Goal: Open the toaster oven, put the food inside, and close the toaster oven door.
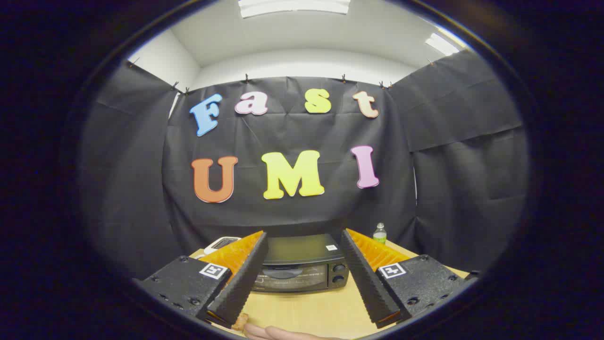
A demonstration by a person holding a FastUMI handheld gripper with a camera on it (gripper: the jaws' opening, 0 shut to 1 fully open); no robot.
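- The toaster oven sits on the tabletop beyond the fingers, door closed.
- Gripper fingers spread wide, holding nothing.
- Food, apparently sausages, lies near the fingertips; every step remains.

Toaster oven left part hidden behind one finger. Food at lower centre cut off, kind unclear. Small white device, mostly hidden, at left finger's tip.
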